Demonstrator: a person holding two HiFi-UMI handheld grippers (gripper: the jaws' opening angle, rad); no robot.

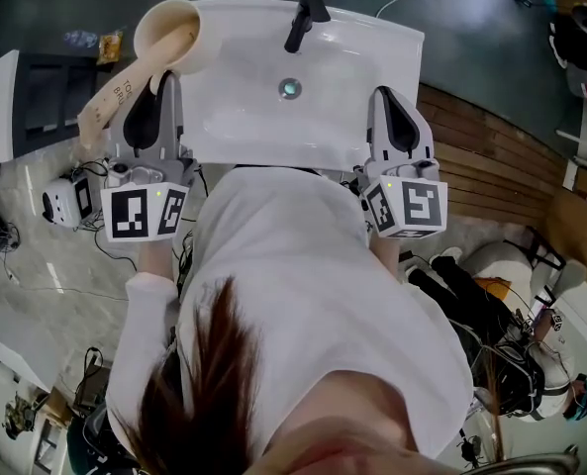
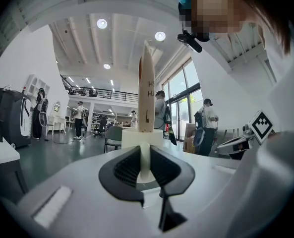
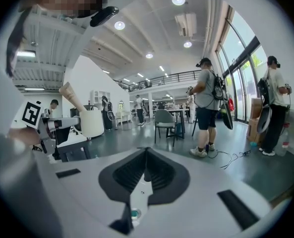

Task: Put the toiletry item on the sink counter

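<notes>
Between ribbed pads — tapered beige tube

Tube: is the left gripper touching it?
Touching. The left gripper view shows the left gripper clamped on the tube at its white cap.

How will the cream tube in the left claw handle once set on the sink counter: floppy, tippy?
The tube probably feels light, with a soft squeezable body, since it tapers to a flat crimp. The left claw is shut on it at the wide white cap, likely the stiffer part. Stood on that cap it looks tall, so perhaps tip-prone.
</notes>
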